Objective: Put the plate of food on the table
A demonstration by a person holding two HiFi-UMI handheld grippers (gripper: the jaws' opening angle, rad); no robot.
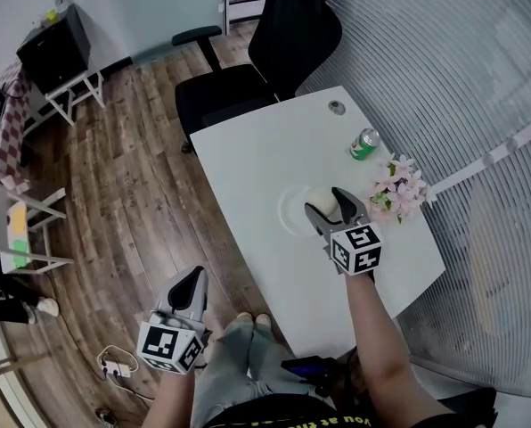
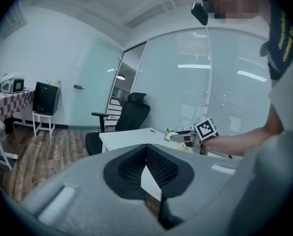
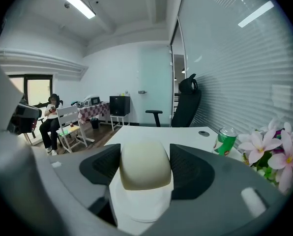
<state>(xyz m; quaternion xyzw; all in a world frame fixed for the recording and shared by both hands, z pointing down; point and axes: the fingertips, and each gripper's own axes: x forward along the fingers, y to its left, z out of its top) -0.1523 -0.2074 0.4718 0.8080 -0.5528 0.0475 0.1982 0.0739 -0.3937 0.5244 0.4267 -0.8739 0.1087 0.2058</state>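
Pressing on both sides of a pale bun (image 3: 145, 165), the right gripper's (image 1: 326, 202) fingers (image 3: 191, 170) are clamped over the white plate (image 1: 290, 214), which is set on the worktop (image 1: 248, 141). Placement is judged nearly done; a gentle release is called for next. The right forearm is stretched forward, while the left gripper (image 1: 192, 282) is held low beside the knee, its fingers together and empty.
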